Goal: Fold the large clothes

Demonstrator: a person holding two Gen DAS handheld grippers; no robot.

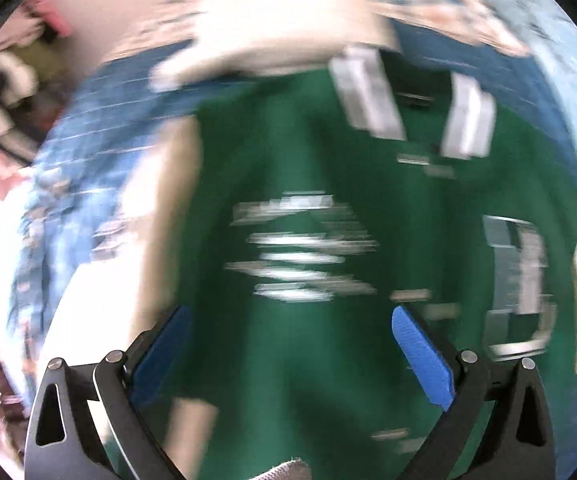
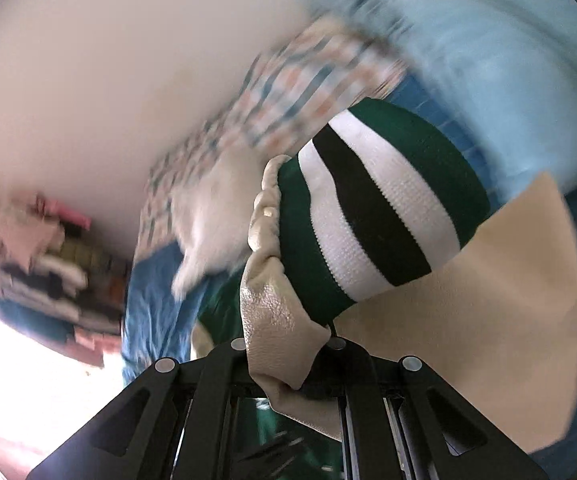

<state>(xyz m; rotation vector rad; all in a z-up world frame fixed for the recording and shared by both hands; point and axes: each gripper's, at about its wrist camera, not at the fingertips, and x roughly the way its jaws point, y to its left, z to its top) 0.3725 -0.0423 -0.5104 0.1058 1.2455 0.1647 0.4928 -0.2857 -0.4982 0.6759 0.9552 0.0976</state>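
Observation:
A green varsity jacket point(image 1: 328, 208) with cream sleeves and white lettering lies spread on a blue bed cover, blurred by motion in the left wrist view. My left gripper point(image 1: 288, 356) is open above the jacket's lower front, its blue pads point(image 1: 424, 360) apart and holding nothing. My right gripper point(image 2: 288, 360) is shut on the jacket's cream sleeve point(image 2: 276, 320) beside its green, white and black striped cuff point(image 2: 372, 208), which is lifted close to the camera. The right fingertips are hidden under the fabric.
A blue bed cover point(image 1: 100, 112) lies under the jacket. A patterned pillow point(image 2: 288, 80) and a light blue blanket point(image 2: 488, 40) lie at the bed's far side by a white wall. A pile of folded clothes point(image 2: 48, 272) sits at the left.

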